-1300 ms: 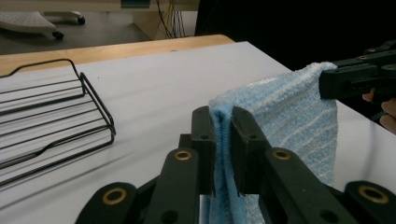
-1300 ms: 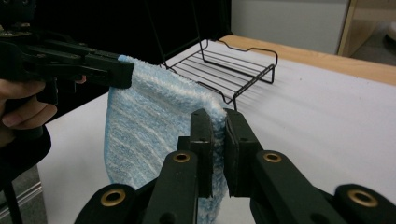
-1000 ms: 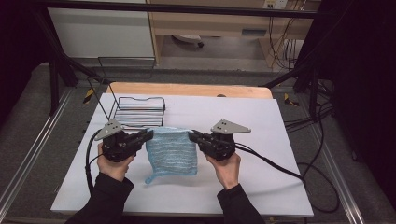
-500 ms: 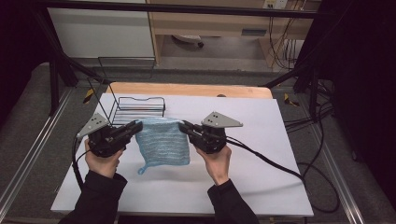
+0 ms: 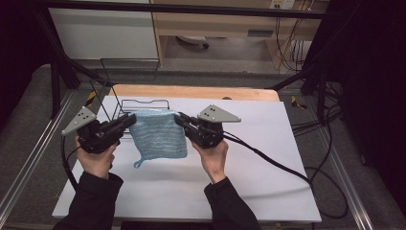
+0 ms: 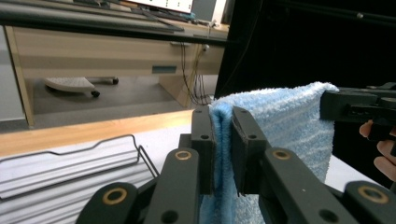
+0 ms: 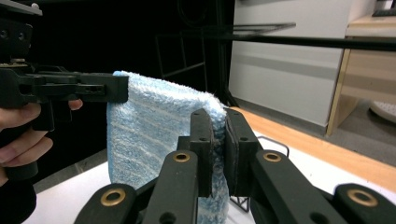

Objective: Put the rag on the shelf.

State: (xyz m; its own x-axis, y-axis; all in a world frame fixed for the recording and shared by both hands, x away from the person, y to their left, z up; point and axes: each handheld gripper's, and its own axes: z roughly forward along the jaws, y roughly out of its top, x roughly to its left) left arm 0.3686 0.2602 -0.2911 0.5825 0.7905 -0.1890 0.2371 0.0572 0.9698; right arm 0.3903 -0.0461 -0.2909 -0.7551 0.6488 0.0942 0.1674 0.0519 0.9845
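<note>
blue terry washcloth (image 5: pixel 158 134): hangs spread between both tools, clear above the white surface (image 5: pixel 239 182), its loop at the lowest corner | left hand-held gripper (image 5: pixel 128 120): clamped on the upper left corner | right hand-held gripper (image 5: pixel 179 119): clamped on the upper right corner | wire rack (image 5: pixel 143 103): just behind

A white rectangular counter (image 5: pixel 249 182) with a pale wooden strip along its far edge fills the frame's centre. A black wire rack (image 5: pixel 143 103) stands on its upper left part.
</note>
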